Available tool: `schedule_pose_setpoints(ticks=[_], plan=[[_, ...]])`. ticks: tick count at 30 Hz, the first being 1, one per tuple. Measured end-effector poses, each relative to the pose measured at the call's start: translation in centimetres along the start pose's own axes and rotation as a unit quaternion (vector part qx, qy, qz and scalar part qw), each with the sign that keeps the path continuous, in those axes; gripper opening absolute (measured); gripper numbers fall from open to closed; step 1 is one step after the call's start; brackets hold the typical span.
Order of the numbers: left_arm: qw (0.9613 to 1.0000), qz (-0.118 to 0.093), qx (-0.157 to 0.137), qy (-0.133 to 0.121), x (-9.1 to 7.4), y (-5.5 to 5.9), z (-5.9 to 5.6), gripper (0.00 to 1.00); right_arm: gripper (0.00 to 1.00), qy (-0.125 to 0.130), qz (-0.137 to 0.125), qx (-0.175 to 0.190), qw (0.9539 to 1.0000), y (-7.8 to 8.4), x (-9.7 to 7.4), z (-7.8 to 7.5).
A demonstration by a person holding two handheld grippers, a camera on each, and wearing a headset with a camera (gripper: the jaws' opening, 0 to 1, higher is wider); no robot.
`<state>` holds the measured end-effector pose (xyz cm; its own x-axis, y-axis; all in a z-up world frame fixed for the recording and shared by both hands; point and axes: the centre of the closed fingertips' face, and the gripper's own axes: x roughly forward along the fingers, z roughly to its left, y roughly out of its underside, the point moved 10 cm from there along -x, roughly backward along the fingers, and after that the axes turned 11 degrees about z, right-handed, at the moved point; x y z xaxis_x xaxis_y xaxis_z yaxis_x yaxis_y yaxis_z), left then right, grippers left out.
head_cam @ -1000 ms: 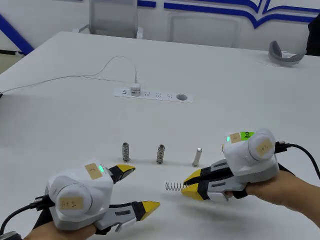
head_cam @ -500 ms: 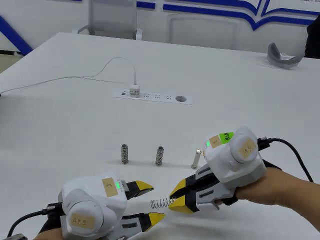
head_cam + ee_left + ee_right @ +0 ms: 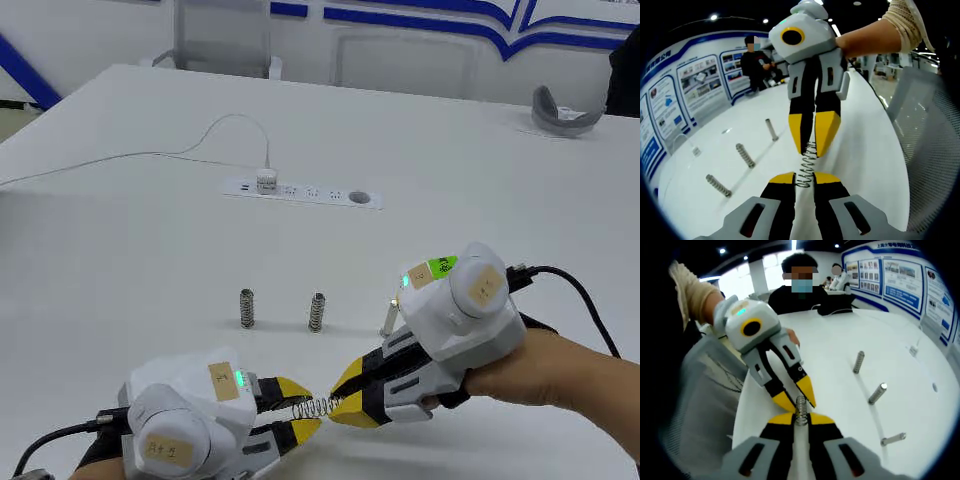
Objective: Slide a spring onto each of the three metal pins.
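spring (image 3: 318, 406) held off the table, spanning the two grippers | right gripper (image 3: 340, 403) clenched on one end | left gripper (image 3: 308, 409) jaws flank the other end, hold cannot be told | beyond, on white table (image 3: 120, 250): left pin (image 3: 247, 308) and middle pin (image 3: 317, 312) each wear a spring; bare pin (image 3: 391, 318) just beside right gripper

In my head view the right gripper (image 3: 341, 397) covers the upper part of the bare pin (image 3: 388, 322), and its clamped tips swallow one end of the spring (image 3: 318, 406). I can't tell whether the left gripper (image 3: 298, 408) actually pinches the other end. Its body runs off the bottom edge, and the stickers (image 3: 222, 380) on both are too small to read.
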<state>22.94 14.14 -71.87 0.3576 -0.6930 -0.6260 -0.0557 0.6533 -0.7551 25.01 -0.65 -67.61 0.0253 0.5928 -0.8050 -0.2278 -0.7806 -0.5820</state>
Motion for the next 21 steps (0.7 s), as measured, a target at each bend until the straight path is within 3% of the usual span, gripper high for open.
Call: schedule_pose_setpoints(ticks=[11, 17, 21], plan=[[0.9999, -0.007, -0.013, 0.003, 0.0, -0.4, -0.1, 0.11, 0.12, 0.009, -0.038, -0.013, 0.9991, -2.1, -0.6, 0.7], [0.9971, -0.031, -0.07, 0.003, -0.1, -0.4, 0.5, 0.1, 0.12, 0.027, -0.06, -0.018, 0.9976, -2.6, -0.7, 0.7], [0.9952, -0.041, -0.089, -0.002, -0.3, -0.3, 0.9, 0.1, 0.13, 0.042, -0.076, -0.022, 0.996, -2.8, -0.8, 0.6]])
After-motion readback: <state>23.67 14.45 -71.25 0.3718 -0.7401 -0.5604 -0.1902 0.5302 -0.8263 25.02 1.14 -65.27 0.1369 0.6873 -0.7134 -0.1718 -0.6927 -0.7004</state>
